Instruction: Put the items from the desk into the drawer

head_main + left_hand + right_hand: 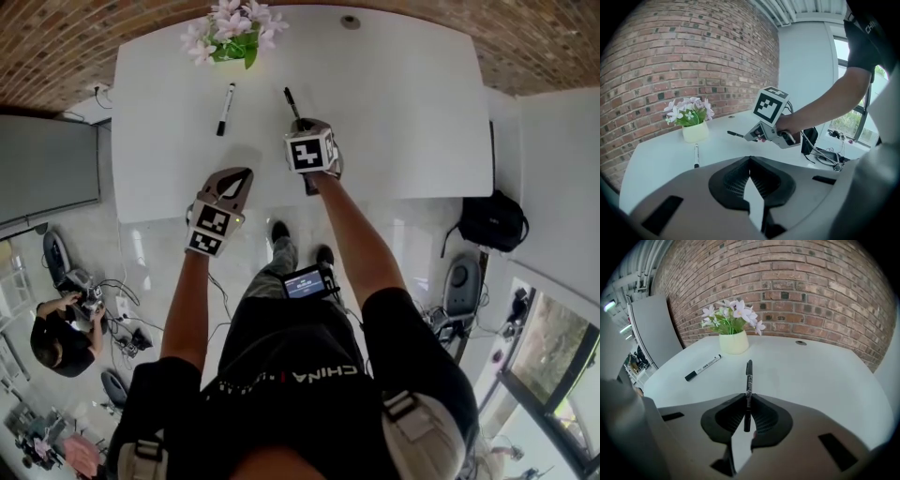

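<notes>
One desk (403, 112): white top against a brick wall, holding everything listed below. No drawer shows in any view, so I can't place where the items are meant to go.
Right gripper (748, 397): out over the middle of the desk, jaws clamped on the black pen. It grips low on the barrel, and most of the length sticks out on the far side. That hold looks chosen to lift the pen in line with the jaws.
Left gripper (750, 159): held back over the near edge, left of the right gripper. Its jaws are pressed together with nothing between them. It looks parked, clear of the other arm, and free to work a drawer or go for the marker.
Flower pot (733, 341): pale pot with pink-white blooms at the far edge, left of centre. Probably decoration rather than cargo.
White marker (225, 110): black cap, lies flat and untouched on the left. It is just on the near side of the pot and well apart from both grippers. Probably next to collect.
Black pen (748, 380): task item in hand, pinched between the right jaws, tip pointing towards the pot. I can't tell whether the far end rests on the desk.
</notes>
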A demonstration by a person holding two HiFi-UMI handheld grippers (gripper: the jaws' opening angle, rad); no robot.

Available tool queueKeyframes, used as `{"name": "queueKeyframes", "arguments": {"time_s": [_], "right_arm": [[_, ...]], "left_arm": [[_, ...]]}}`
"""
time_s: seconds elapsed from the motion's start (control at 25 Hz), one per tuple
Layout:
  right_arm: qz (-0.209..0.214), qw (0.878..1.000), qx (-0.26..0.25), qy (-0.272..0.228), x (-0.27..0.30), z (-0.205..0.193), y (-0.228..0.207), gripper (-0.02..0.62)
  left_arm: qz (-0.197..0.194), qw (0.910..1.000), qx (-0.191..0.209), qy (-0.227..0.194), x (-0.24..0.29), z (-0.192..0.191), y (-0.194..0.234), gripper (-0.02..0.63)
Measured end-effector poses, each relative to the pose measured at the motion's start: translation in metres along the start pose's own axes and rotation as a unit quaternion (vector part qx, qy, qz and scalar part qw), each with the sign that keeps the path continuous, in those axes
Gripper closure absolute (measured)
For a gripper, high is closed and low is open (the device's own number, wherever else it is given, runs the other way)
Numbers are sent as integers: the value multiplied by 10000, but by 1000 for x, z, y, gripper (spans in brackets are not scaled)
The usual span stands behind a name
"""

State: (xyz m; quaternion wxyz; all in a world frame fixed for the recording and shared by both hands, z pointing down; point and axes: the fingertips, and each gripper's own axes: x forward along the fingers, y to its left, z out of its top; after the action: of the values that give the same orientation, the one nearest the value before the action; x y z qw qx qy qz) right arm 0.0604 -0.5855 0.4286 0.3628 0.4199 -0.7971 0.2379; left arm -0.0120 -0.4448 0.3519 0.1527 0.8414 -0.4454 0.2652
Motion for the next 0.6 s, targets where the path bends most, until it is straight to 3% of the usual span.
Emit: {"name": "queueKeyframes", "arguments": {"time_s": [0.32, 0.6], "right_arm": [[328, 9983, -279, -383, -72, 10, -3, 549], [621, 9920, -692, -850, -157, 0, 7, 549]], "left_arm": [[310, 9994, -155, -72, -4, 43, -7, 594], [273, 9985, -317, -345, -8, 78, -48, 594]]}}
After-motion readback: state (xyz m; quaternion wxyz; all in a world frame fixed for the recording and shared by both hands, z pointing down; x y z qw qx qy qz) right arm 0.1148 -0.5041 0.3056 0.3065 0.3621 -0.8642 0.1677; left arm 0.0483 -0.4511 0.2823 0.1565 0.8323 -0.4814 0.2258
